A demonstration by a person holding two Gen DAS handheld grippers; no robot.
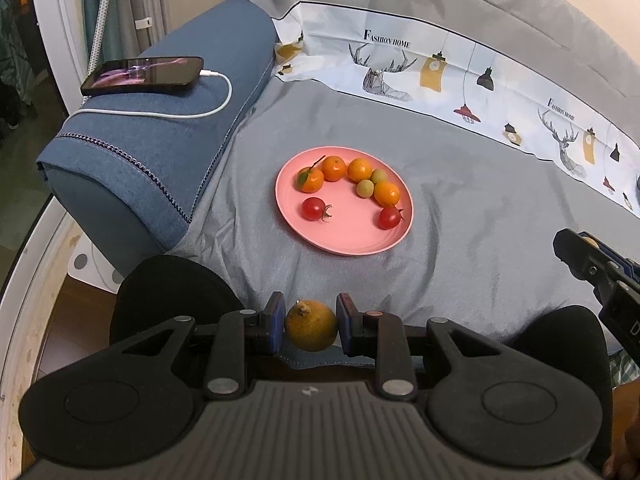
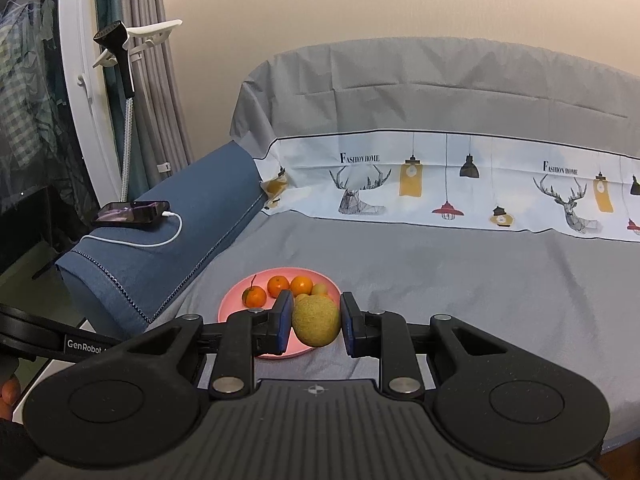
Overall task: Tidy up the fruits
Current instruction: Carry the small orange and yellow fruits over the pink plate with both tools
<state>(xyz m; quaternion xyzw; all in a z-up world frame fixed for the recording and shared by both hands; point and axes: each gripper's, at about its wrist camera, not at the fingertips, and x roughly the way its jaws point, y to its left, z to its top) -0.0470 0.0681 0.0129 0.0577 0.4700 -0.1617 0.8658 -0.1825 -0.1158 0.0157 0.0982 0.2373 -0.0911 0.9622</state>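
Left tongs (image 1: 310,326) clamp a yellow-brown fruit (image 1: 311,326) near the pink plate (image 1: 352,242). Right tongs (image 2: 314,324) grip a second yellowish fruit (image 2: 316,326) — likely both bound for the plate, where the oranges (image 1: 334,168) already sit grouped.

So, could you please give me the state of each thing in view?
Left gripper: shut on a yellow fruit.
Right gripper: shut on a second yellow fruit.
Plate: on the bed, holding small fruits.
Phone: plugged in, screen lit.
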